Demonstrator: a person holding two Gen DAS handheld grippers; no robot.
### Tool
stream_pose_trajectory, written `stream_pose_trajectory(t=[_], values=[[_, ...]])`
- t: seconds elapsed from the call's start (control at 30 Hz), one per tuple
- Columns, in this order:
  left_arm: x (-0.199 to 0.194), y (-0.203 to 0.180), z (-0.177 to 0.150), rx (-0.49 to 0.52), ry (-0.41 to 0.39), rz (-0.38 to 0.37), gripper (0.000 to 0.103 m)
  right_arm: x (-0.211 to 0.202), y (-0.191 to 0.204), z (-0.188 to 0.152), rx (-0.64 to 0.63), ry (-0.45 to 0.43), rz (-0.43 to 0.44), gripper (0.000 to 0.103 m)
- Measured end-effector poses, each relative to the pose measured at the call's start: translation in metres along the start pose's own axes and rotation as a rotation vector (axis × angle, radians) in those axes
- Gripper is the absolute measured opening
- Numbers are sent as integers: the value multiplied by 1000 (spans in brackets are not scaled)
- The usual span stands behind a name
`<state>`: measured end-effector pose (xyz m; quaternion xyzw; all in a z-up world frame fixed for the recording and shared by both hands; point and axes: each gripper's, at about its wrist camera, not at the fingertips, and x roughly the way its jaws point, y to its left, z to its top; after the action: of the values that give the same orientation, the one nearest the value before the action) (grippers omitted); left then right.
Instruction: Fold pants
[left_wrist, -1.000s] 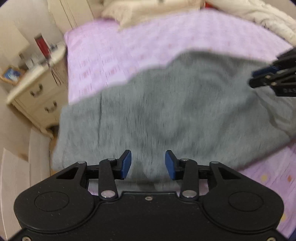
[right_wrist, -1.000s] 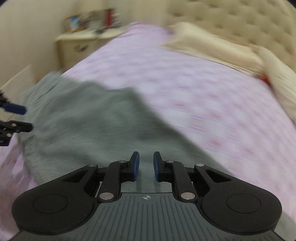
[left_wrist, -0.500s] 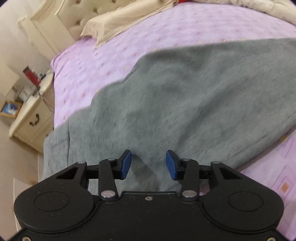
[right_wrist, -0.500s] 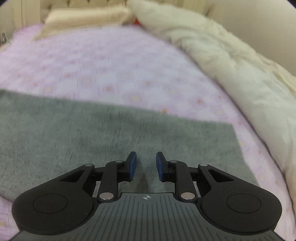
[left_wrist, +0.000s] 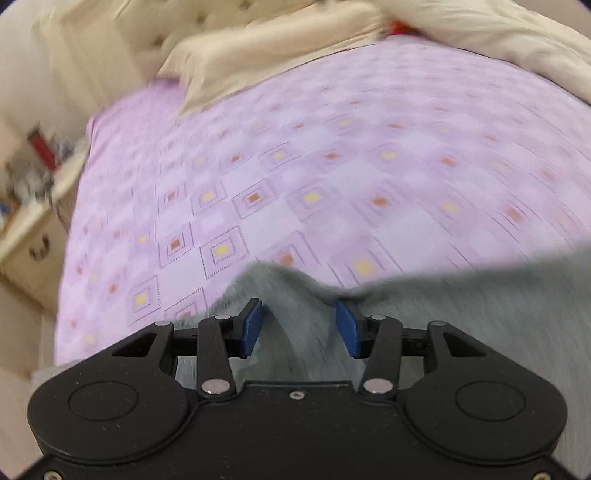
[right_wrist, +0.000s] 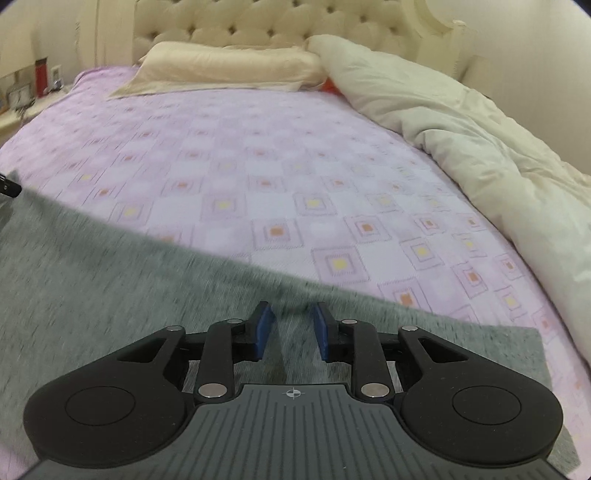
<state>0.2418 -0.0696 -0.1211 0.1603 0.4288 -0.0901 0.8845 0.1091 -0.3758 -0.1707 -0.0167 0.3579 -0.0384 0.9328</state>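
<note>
Spread flat across the near part of a bed covered in a lilac sheet with small square motifs (right_wrist: 258, 155): grey fleecy knit pants (right_wrist: 110, 280), far edge running diagonally from upper left to lower right in the right wrist view. Left claw (left_wrist: 299, 326) low over that far edge, blue pads (left_wrist: 252, 329) apart, a raised hump of grey cloth standing in the gap; contact with the pads unclear through motion blur. Right claw (right_wrist: 291, 328) also over the pants near the edge, blue-padded jaws apart with cloth and a dark shadow between, nothing clamped. At the head of the bed: cream satin pillow (right_wrist: 229, 64) against a tufted cream headboard (right_wrist: 273, 24). Along the right side: rumpled cream duvet (right_wrist: 461, 129). Off to the left: blurred cream nightstand (left_wrist: 33, 236) with small items on top.
</note>
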Motion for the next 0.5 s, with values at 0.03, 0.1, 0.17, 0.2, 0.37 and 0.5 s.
stream_pose_trajectory(t=[0.03, 0.1, 0.17, 0.2, 0.37, 0.5], values=[[4, 5, 3, -33, 10, 4, 55, -6, -9, -4, 6, -6, 3, 30], [11, 12, 10, -88, 33, 4, 55, -12, -16, -6, 32, -13, 8, 31], [15, 12, 16, -79, 44, 29, 55, -23, -26, -9, 69, -27, -16, 31], [12, 11, 15, -65, 42, 39, 54, -30, -31, -10, 84, -42, -38, 31], [-20, 11, 3, -43, -4, 18, 54, -72, -72, -30, 220, -74, -94, 33], [-42, 2, -5, -24, -18, -22, 54, -104, -105, -56, 292, -67, -155, 33]])
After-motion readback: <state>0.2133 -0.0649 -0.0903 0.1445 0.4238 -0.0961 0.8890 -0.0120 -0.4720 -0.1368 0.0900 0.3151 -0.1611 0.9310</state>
